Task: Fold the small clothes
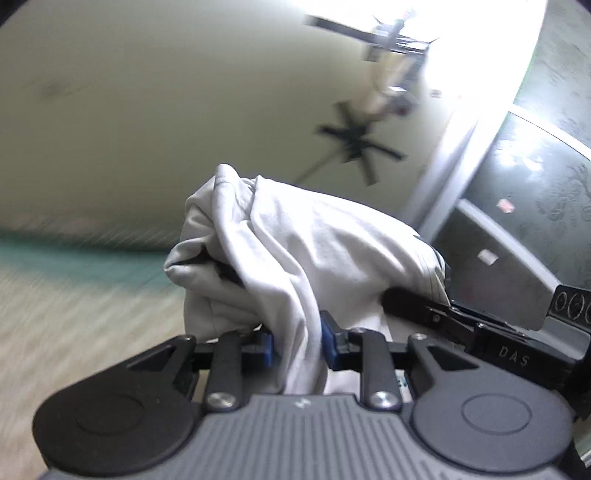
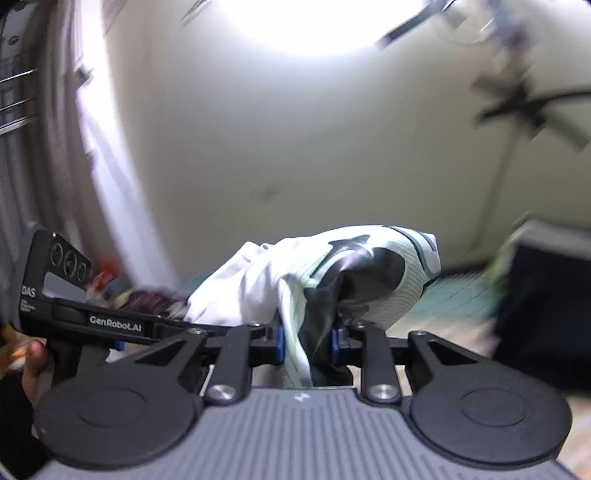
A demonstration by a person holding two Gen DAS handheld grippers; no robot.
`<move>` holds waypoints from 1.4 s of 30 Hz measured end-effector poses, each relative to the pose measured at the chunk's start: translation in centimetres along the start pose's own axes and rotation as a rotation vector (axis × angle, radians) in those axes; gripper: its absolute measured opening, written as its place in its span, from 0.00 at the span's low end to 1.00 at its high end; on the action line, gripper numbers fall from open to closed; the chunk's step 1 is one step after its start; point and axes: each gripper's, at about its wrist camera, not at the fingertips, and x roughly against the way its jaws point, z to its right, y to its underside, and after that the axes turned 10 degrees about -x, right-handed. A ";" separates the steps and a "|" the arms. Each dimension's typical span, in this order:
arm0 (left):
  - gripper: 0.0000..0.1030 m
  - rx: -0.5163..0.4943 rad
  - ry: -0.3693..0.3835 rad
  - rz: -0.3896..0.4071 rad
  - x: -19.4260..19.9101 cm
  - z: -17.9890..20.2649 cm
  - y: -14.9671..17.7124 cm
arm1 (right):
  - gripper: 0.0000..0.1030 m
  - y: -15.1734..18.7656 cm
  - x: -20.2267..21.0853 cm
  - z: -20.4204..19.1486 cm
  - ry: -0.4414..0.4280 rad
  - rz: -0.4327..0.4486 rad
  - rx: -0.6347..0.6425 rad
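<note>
A small white garment (image 1: 295, 251) with dark green print (image 2: 369, 266) is held up in the air between both grippers. My left gripper (image 1: 297, 345) is shut on a bunched white edge of it, which drapes over the fingers. My right gripper (image 2: 306, 343) is shut on another part, where white and dark green cloth pass between the blue pads (image 2: 279, 343). The right gripper's body (image 1: 480, 328) shows at the right of the left wrist view, the left gripper's body (image 2: 92, 314) at the left of the right wrist view. Both cameras point upward.
A ceiling fan (image 1: 358, 142) hangs on the cream ceiling. A bright light (image 2: 306, 26) glares overhead. A dark patterned door or wardrobe (image 1: 535, 184) stands on the right. A teal surface (image 2: 454, 295) and a dark box (image 2: 546, 314) lie below. Colourful clutter (image 2: 122, 291) sits at the left.
</note>
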 end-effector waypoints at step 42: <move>0.99 -0.283 -0.449 -0.083 -5.6 7.6 14.0 | 0.60 13.6 5.7 3.8 0.474 0.066 -0.257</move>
